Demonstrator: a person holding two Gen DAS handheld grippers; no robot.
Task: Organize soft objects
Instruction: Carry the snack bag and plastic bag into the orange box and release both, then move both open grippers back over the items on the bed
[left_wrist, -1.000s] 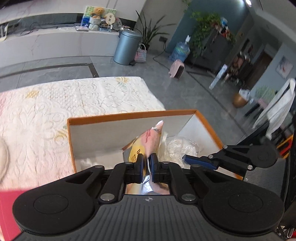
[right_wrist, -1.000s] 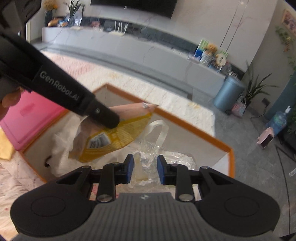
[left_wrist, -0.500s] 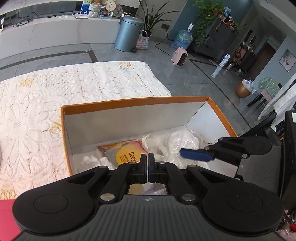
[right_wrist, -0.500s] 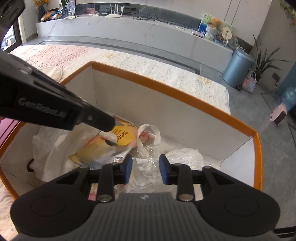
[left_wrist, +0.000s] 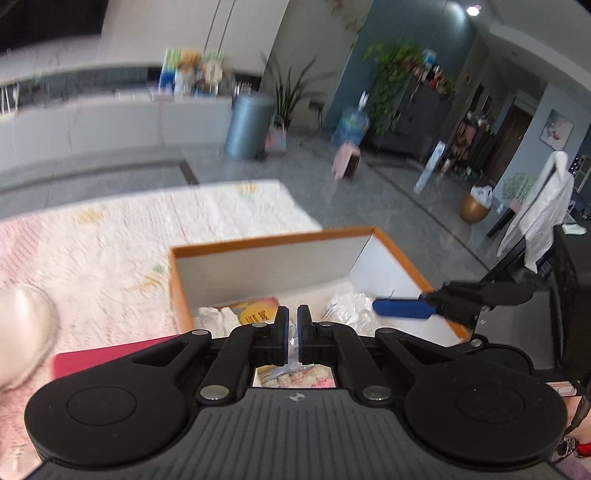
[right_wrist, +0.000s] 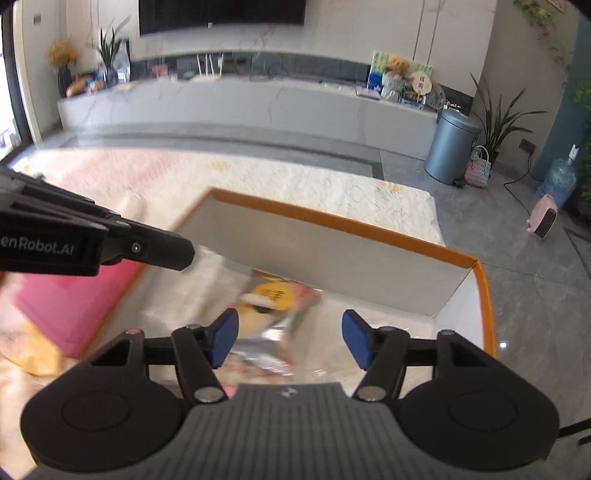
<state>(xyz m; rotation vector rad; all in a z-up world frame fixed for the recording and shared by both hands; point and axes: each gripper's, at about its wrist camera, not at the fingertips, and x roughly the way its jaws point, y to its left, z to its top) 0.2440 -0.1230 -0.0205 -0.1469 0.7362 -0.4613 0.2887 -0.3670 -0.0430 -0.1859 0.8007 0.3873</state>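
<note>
Apparently the yellow snack packet (right_wrist: 275, 299) is lying inside the orange-rimmed box (right_wrist: 480, 295), so stowing looks finished; next, fetching another soft item. The left tool (left_wrist: 293, 328), nearly together, is gripping nothing; the right tool (right_wrist: 288, 338) is gaping apart. The packet's long axis is running 2 to 8 o'clock.

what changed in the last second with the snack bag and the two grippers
The left gripper let go of the yellow snack bag, which now lies in the orange-rimmed box, and pulled back with a small gap between its fingers. The right gripper opened wider. The box and pink lid stayed put.
</note>
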